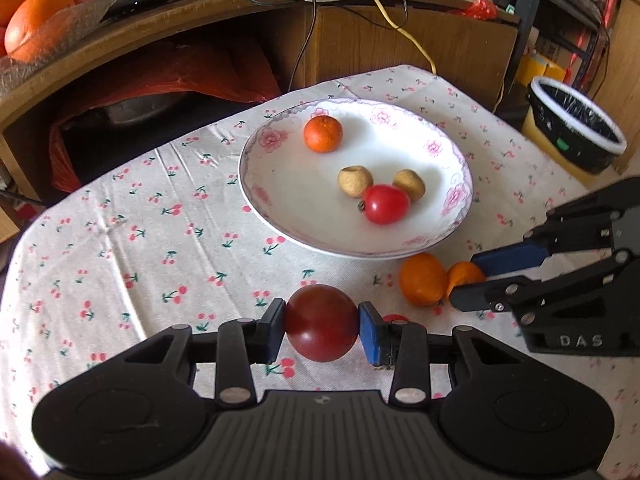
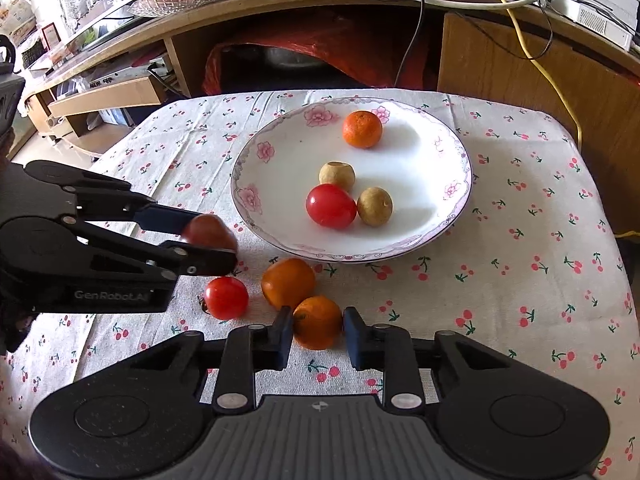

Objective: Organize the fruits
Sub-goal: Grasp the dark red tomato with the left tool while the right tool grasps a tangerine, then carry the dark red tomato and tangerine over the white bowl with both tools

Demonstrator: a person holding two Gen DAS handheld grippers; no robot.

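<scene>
Right wrist view: plate point(image 2: 448, 216) at center holds four fruits; left gripper point(image 1: 322, 324) grasps a tomato point(image 1: 321, 322), right gripper point(image 2: 317, 330) brackets an orange point(image 2: 318, 322), unclenched; two more wait.

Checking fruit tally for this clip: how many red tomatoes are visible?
3. One bright red tomato lies in the white floral plate; a dark red tomato is clamped in the left gripper; one small red tomato sits on the cherry-print tablecloth. None seems hidden.
</scene>
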